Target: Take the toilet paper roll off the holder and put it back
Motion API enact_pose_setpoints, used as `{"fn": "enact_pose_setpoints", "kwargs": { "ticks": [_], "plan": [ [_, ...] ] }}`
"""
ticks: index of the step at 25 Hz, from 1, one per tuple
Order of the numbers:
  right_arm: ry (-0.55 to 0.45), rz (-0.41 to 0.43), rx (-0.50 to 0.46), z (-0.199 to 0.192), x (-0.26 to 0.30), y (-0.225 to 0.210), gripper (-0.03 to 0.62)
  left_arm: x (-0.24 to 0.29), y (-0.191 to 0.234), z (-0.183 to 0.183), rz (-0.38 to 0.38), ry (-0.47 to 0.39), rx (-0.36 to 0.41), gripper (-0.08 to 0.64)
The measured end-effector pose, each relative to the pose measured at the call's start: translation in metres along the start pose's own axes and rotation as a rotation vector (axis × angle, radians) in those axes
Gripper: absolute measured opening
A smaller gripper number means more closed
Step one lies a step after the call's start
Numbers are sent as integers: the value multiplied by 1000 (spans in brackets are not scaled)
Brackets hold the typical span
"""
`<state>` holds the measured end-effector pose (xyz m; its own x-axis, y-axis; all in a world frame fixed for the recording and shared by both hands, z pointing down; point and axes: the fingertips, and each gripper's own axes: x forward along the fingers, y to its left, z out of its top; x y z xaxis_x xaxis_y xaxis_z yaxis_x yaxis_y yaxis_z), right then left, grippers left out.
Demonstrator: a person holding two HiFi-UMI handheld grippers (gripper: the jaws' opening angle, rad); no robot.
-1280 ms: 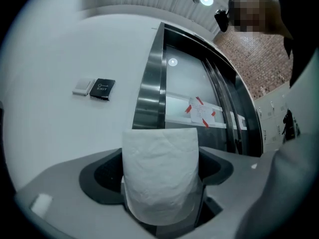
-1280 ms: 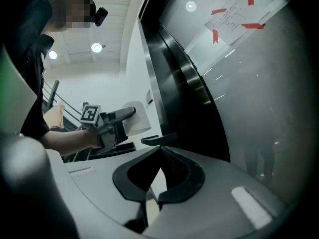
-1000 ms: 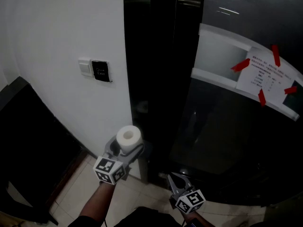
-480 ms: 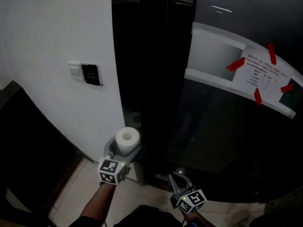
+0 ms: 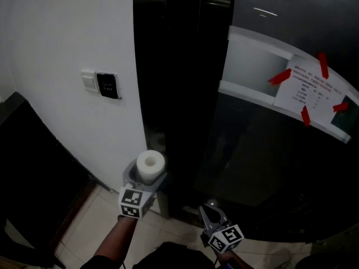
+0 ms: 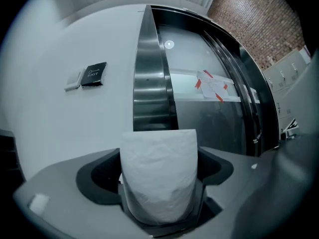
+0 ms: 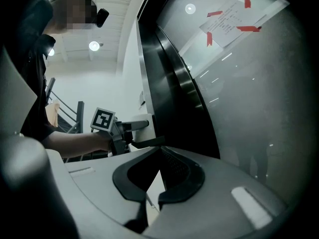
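**Beside the dark door frame (image 5: pixel 179 94): toilet paper roll (image 5: pixel 151 163) in hand, not yet rehung**

Low against the frame, grips the roll in left hand-held gripper (image 5: pixel 147 178), core end up. Pinches the soft sides, probably to leave the core free for rethreading. Cannot make out the holder in any view. Reaches up from below with left forearm (image 5: pixel 115 242), marker cube (image 5: pixel 133 202) toward the head camera, just beside the white wall (image 5: pixel 67 38). Hangs right hand-held gripper (image 5: pixel 212 216) low and to the right, jaws narrowed almost to touching, nothing between; looks parked as a spare, out of the roll's way.
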<state>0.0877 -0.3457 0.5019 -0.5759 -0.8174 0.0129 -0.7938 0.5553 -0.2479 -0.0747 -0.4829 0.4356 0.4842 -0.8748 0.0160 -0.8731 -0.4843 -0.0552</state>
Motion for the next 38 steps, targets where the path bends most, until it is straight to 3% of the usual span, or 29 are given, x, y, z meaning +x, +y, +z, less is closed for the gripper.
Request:
{"fn": "enact_pose_setpoints", "kwargs": {
  "ticks": [5,15,20,23,26,30,35,38],
  "plan": [
    [1,5,-12,4,-4,-1,13,-4,4,4,20,-39,-46,437],
    [12,35,-45,3,-12,3,14,-30,4,10,51,-58,-56,439],
    [12,53,-47,5,-11,7,14,-51,-5,8,55,-61,-8,436],
    [13,74,-50,2,-12,10,14,-68,-7,7,68,-73,-33,431],
    [4,66,-58,7,-13,5,14,-87,-9,2,85,-85,-71,373],
    [-40,26,-62,20,-16,-6,14,-112,-10,-13,117,-91,-126,232],
    [-24,62,-63,14,-21,10,14,-139,-23,-34,123,-69,-137,124],
    [-7,82,-38,4,-28,17,14,-152,-35,-41,115,-39,-148,2]
  ]
}}
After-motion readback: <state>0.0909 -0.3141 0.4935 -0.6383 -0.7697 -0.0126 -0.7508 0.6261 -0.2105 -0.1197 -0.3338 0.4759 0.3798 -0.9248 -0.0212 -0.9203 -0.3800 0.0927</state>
